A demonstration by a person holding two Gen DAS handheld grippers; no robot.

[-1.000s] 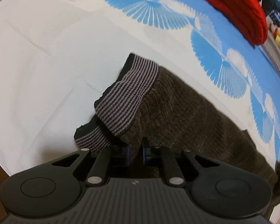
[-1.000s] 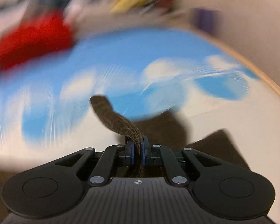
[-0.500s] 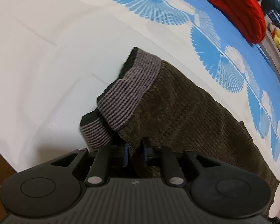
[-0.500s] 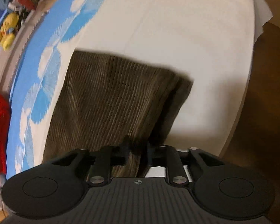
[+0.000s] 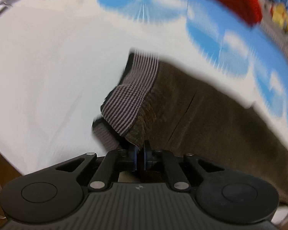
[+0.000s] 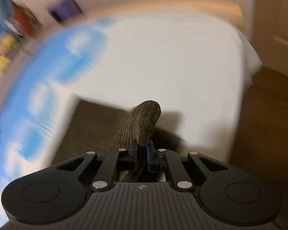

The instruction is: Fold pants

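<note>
Closing hand-held grippers (image 5: 139,150), brown pants (image 5: 192,111) pinched between each pair

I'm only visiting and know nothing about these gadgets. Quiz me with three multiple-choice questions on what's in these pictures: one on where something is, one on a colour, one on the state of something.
1. Where do the brown corduroy pants lie?
A. on the white part of the bedspread
B. on the wooden floor
C. on the red knit garment

2. What colours are the stripes of the waistband?
A. red and white
B. grey and black
C. blue and yellow

3. What is between the jaws of the right hand-held gripper?
A. nothing
B. a yellow soft toy
C. a raised fold of the pants

Answers:
1 A: white cloth surrounds the pants in the left view.
2 B: thin grey and black lines run along the band.
3 C: ribbed brown cloth stands up from between the closing jaws.
</note>
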